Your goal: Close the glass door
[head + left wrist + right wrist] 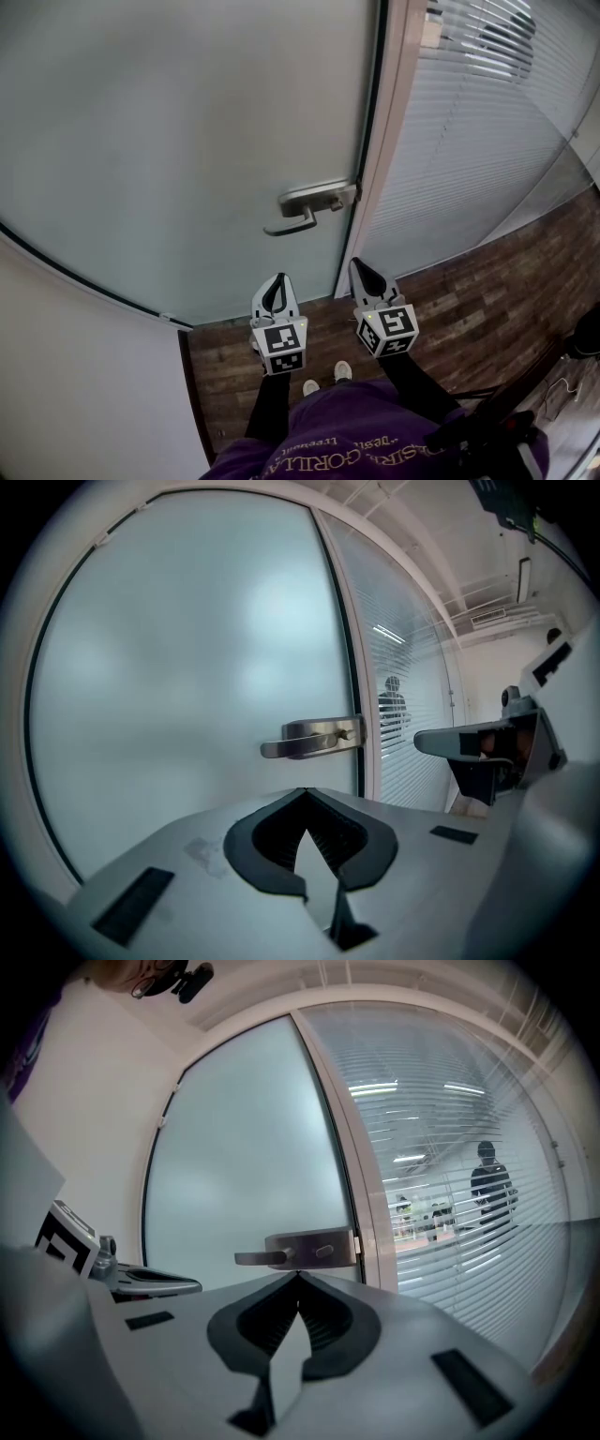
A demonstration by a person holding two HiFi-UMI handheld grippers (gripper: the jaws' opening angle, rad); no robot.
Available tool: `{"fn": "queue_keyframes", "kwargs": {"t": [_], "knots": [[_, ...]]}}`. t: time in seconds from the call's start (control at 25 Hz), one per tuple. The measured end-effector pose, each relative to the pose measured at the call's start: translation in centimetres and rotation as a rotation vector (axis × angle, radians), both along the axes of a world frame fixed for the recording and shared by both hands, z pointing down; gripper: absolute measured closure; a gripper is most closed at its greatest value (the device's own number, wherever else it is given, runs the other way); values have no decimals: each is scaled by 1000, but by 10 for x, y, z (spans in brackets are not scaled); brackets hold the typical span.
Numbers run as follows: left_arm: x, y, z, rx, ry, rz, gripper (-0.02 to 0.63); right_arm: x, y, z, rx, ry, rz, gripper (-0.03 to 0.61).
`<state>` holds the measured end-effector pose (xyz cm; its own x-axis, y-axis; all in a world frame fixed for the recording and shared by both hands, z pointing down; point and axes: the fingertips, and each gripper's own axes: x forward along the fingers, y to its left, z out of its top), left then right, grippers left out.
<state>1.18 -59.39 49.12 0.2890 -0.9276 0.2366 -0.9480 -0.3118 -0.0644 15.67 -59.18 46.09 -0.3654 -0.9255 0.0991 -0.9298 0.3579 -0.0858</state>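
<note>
Frosting on glass door point(187, 141) hides everything behind; its top cropped.

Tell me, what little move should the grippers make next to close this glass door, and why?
Probably nudge the left gripper forward until its closed tips press the glass door beside the handle. It and the right gripper are shut and empty, short of the door, and I cannot tell whether it sits fully in its frame.

A: Floor?
B: Dark brown wood planks point(487, 309), mixed tones.
A: Walls?
B: Plain pale wall point(75, 375) on the left; white slatted blinds point(469, 141) on the right.
A: Light?
B: Ceiling strip lights point(375, 1088) glow beyond the slats.
</note>
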Motion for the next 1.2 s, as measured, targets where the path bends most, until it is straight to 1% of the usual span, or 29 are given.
{"fn": "queue_keyframes", "kwargs": {"t": [0.24,0.6,0.8,1.2], "knots": [[5,4,6,-7,-17,9,612,0,0,1,0,-1,-4,588],[3,3,0,9,-29,1,612,0,0,0,-1,0,-8,588],[3,1,-3,18,2,6,612,-1,-1,0,0,-1,-10,588],[2,-1,-4,21,-12,0,612,1,-3,2,-6,4,-13,588]]}}
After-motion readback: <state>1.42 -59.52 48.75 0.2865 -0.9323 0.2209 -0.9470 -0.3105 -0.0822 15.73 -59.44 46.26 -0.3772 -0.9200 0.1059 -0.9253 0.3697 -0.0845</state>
